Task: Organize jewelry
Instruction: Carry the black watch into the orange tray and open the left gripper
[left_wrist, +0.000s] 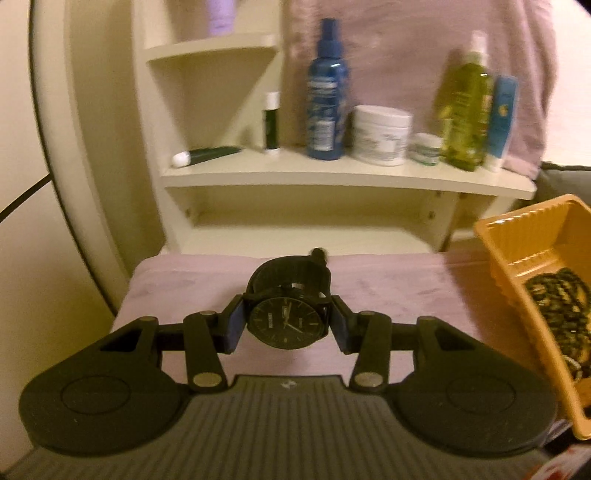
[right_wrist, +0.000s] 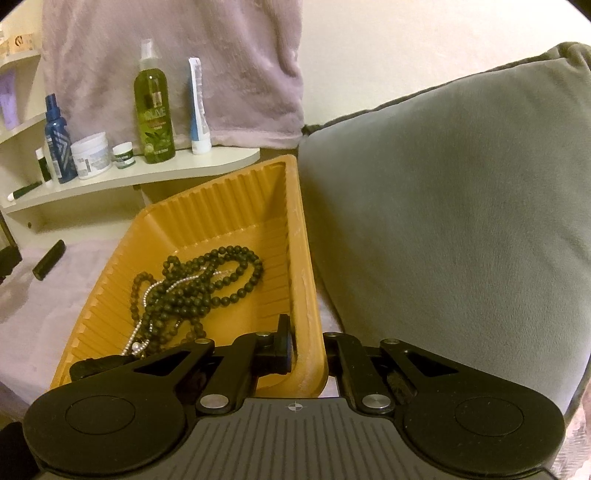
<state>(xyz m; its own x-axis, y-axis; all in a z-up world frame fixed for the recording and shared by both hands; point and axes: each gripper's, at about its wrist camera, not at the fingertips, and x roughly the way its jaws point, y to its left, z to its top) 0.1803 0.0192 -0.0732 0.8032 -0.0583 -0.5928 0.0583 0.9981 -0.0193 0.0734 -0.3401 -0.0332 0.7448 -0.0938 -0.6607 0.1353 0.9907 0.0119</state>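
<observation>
My left gripper (left_wrist: 287, 325) is shut on a black wristwatch (left_wrist: 286, 322), its dial facing the camera and its strap looped behind, held above the lilac cloth (left_wrist: 177, 284). An orange ribbed tray (left_wrist: 517, 240) stands to its right. In the right wrist view my right gripper (right_wrist: 308, 354) is shut on the near right wall of the orange tray (right_wrist: 221, 206), one finger inside and one outside. Dark bead necklaces (right_wrist: 207, 284) and a silver chain (right_wrist: 147, 295) lie in the tray.
A cream shelf (left_wrist: 332, 173) at the back holds a blue spray bottle (left_wrist: 327, 96), a white jar (left_wrist: 382, 134), a green bottle (left_wrist: 465, 110) and tubes. A grey cushion (right_wrist: 461, 203) presses against the tray's right side. A small black object (right_wrist: 48, 260) lies on the cloth left of the tray.
</observation>
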